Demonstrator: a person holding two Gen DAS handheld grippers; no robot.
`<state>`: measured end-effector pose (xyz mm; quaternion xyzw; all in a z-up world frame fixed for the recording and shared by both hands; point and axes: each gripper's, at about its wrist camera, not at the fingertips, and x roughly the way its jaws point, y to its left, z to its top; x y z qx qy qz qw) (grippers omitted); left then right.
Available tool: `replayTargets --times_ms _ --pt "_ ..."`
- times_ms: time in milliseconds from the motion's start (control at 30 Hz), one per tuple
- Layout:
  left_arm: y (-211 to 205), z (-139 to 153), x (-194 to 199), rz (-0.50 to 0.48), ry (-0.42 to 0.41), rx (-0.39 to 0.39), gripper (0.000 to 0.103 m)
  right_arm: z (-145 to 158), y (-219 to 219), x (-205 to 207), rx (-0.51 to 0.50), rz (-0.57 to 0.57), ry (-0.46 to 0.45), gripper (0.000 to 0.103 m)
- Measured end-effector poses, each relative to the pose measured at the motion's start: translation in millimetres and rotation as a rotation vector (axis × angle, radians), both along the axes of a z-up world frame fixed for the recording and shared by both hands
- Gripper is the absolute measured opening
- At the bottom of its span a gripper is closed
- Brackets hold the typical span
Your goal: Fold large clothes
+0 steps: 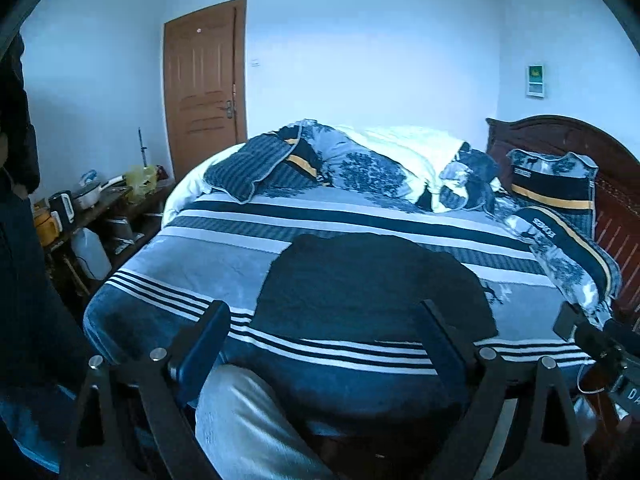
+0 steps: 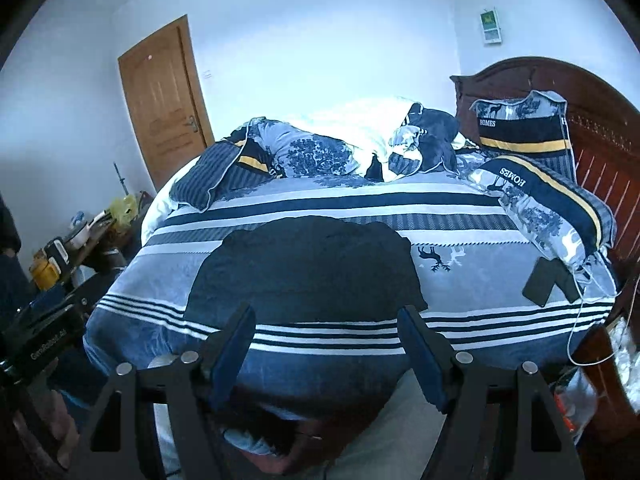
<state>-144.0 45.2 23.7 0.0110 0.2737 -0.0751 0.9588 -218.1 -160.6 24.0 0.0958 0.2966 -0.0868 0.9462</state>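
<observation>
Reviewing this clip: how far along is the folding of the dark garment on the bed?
Done: the dark garment lies flat on the striped bedspread as a compact, roughly rectangular shape, so it may already be partly folded; layers cannot be told. In hand: nothing. The left gripper and right gripper hover near the bed's edge, jaws open, touching no cloth. Left: any further folds, starting with gripping the garment's near edge.

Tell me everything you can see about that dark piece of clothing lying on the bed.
The dark, nearly black fabric garment lies spread flat on the blue-and-white striped bedspread, near the bed's front edge. Its outline is roughly rectangular with uneven, wavy edges; no sleeves or collar can be made out. Only the bedspread touches it. Both hand-held grippers, left and right, are open and hover short of it.
</observation>
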Motion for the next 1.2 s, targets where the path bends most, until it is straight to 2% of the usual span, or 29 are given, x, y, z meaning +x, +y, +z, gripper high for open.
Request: replayTargets --times_ms 533,900,1200 --pt "-3 12 -28 0.003 -0.027 0.021 0.094 5 22 -11 -0.045 0.031 -0.002 0.077" --pt "-4 1 -19 0.002 0.027 0.019 0.094 -2 21 -5 -0.034 0.034 0.023 0.077" --pt "-4 0 -19 0.010 0.031 0.024 0.094 -3 22 -4 -0.038 0.040 0.028 0.077"
